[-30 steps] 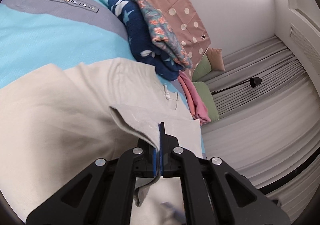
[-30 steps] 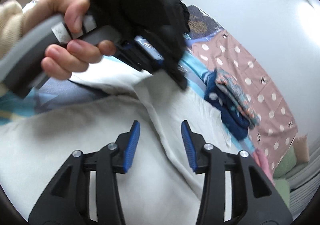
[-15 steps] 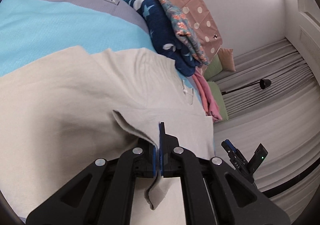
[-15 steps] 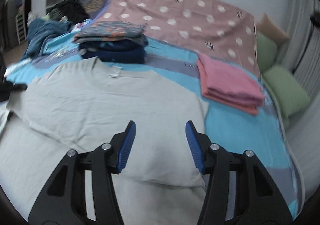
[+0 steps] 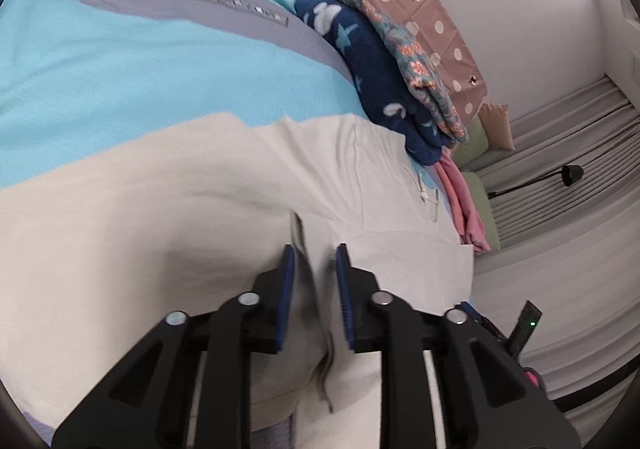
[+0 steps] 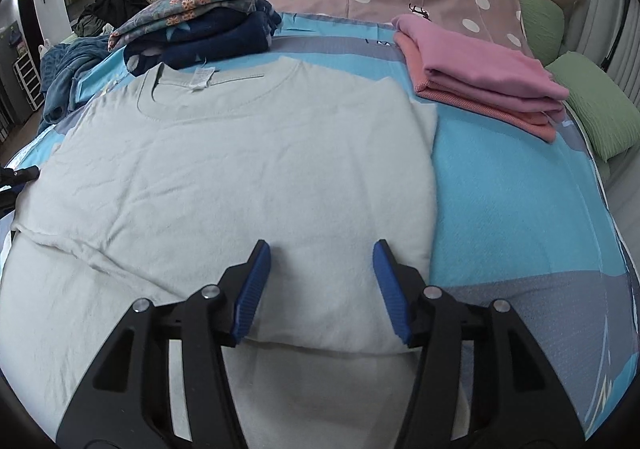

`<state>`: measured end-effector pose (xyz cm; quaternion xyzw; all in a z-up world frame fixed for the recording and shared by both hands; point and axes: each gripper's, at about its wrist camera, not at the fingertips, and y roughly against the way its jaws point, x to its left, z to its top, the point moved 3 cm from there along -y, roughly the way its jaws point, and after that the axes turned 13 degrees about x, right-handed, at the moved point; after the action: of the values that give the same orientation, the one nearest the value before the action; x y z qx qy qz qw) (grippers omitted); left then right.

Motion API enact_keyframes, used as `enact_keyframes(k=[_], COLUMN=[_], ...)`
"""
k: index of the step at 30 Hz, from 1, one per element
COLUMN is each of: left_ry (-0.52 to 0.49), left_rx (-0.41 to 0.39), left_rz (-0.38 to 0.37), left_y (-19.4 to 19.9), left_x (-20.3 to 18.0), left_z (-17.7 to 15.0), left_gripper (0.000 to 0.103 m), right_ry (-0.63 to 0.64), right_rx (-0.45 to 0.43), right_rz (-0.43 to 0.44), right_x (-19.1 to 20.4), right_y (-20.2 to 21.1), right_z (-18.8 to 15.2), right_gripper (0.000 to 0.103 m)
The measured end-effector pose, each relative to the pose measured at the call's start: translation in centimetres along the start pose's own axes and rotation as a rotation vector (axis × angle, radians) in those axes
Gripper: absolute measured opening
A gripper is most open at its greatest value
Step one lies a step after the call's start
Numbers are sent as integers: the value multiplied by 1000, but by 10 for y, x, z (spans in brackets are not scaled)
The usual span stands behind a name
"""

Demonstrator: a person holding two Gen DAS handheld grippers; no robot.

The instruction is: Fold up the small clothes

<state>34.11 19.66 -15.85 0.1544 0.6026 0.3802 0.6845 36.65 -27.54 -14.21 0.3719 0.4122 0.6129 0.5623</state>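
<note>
The left gripper point(image 5: 314, 285) was opening, its jaws apart around a fold edge of the pale T-shirt point(image 6: 240, 177), not pinching it. The right gripper point(image 6: 320, 289) was also opening, spread above the shirt, which lay flat on the blue bedcover point(image 6: 512, 209). The cloth looked light, soft and limp, so a hem or fold corner seemed the best hold.

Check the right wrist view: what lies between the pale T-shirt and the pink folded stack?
Only bare bedcover, turquoise with grey bands, separates the T-shirt from the pink stack; the right wrist view shows it plainly.
</note>
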Motion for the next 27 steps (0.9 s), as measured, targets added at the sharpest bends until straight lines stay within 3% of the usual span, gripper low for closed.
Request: enact_keyframes(k=[1, 2, 6, 10, 13, 15, 21, 27], left_ry=[-2, -3, 59, 262, 445, 571, 755, 787], left_rx=[-16, -38, -107, -210, -310, -362, -396, -429], left_rz=[24, 50, 111, 161, 190, 210, 175, 67], left_y=[7, 18, 66, 125, 168, 191, 207, 197], left_x=[2, 6, 44, 115, 175, 211, 266, 270], left_z=[-1, -3, -21, -60, -104, -137, -199, -206], left_gripper=[41, 44, 45, 47, 58, 59, 60, 61], right_ry=[1, 2, 0, 1, 2, 2, 3, 0], right_rx=[-1, -2, -8, -12, -17, -17, -18, -17], right_rz=[-2, -5, -7, -15, -19, -18, -18, -19], right_x=[0, 0, 1, 2, 3, 2, 2, 1], right_y=[1, 2, 4, 3, 3, 3, 3, 4], right_z=[-2, -3, -5, -5, -5, -6, -5, -4], right_gripper=[55, 55, 56, 56, 57, 57, 57, 58])
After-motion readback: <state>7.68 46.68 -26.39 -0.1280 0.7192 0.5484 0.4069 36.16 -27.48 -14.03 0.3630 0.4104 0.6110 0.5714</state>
